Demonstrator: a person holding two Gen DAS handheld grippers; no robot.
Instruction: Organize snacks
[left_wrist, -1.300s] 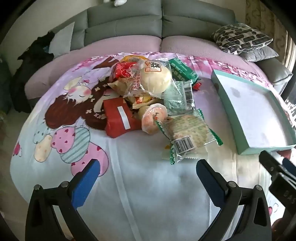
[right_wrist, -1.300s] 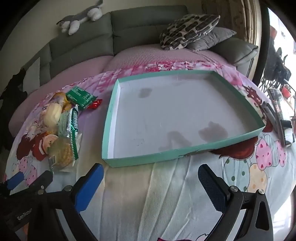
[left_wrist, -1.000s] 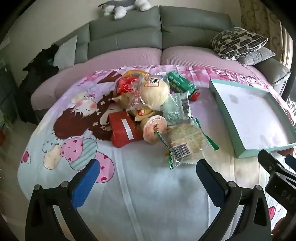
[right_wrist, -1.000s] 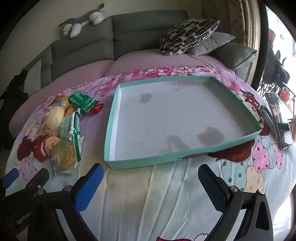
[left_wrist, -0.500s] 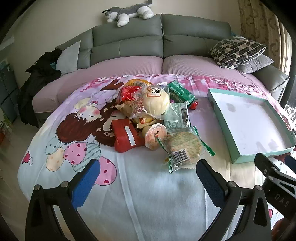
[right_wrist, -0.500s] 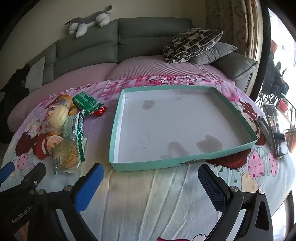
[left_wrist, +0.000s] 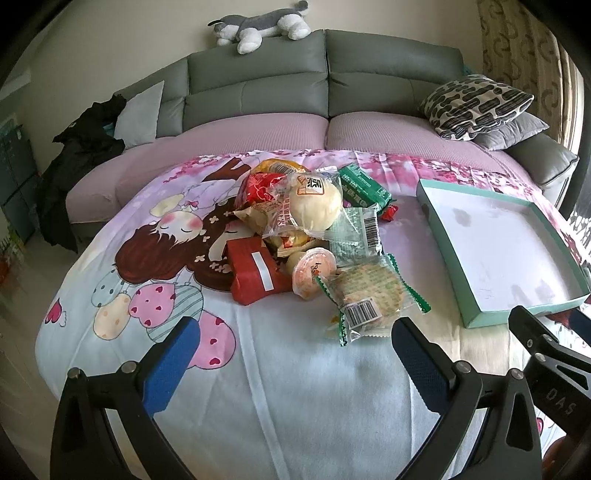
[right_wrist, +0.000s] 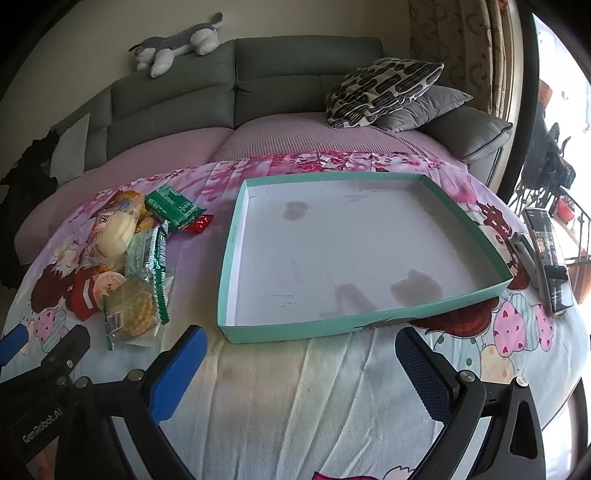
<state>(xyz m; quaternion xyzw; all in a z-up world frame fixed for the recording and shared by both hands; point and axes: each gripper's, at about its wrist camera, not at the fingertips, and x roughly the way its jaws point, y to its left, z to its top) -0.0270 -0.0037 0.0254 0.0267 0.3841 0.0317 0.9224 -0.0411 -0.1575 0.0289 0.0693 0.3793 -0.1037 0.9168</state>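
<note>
Both the left gripper (left_wrist: 295, 354) and the right gripper (right_wrist: 301, 356) hang above the cloth (left_wrist: 280, 398) with fingers wide apart, holding nothing. The snacks (left_wrist: 310, 236) lie heaped left of the tray (right_wrist: 236, 229).

You're in a home living room: a grey sofa (left_wrist: 325, 92) curves along the wall, a plush husky (left_wrist: 258, 24) sprawls on its backrest, patterned cushions (right_wrist: 384, 90) fill the corner, and a cartoon-print cloth (left_wrist: 147, 258) covers the tabletop.
</note>
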